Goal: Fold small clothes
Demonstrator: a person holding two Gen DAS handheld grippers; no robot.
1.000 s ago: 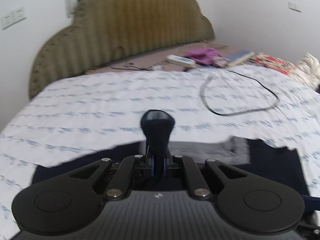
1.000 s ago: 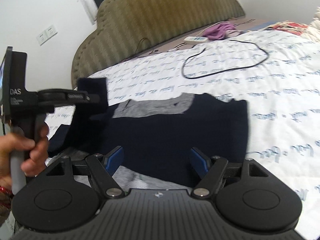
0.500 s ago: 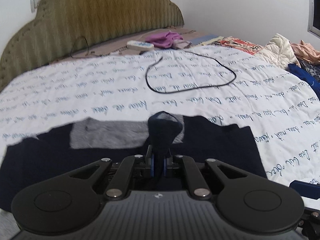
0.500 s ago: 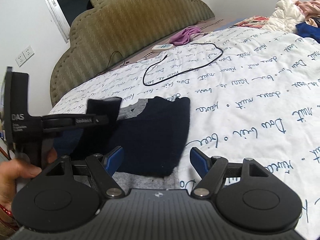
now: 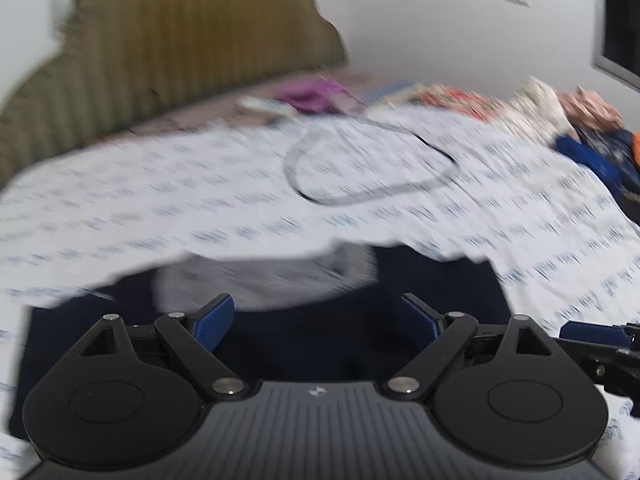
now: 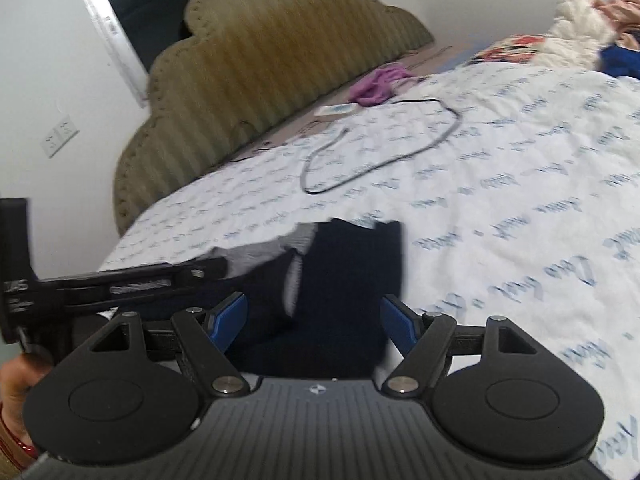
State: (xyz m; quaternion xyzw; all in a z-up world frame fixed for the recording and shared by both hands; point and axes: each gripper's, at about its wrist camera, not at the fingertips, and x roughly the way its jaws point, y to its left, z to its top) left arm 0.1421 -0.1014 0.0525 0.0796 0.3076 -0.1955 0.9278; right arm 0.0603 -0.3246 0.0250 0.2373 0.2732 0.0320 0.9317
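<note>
Left gripper [image 5: 318, 318] low over the bed, aimed toward the headboard [image 5: 168, 52], fingers spread wide, blue pads [image 5: 214, 322] apart with nothing between them; view is motion-blurred. Right gripper [image 6: 316, 320] also low, angled across the bed, fingers likewise wide apart and empty; whether its pads touch the cloth cannot be told. One dark navy garment [image 6: 352, 280] with a grey striped collar part [image 6: 256, 254] lies on the white printed bedsheet [image 6: 500, 184], directly under and ahead of both grippers, one side folded over the body. In the right wrist view the left gripper's body shows from the side, its tip over the garment's collar end, a hand [image 6: 16, 384] at its handle. Count: two grippers, one garment, one looped black cable [image 6: 384, 156] farther up the sheet, one purple cloth [image 6: 380, 82] and one white power strip [image 6: 334, 110] near the headboard, a pile of clothes [image 5: 580, 120] at the bed's far right edge.
</note>
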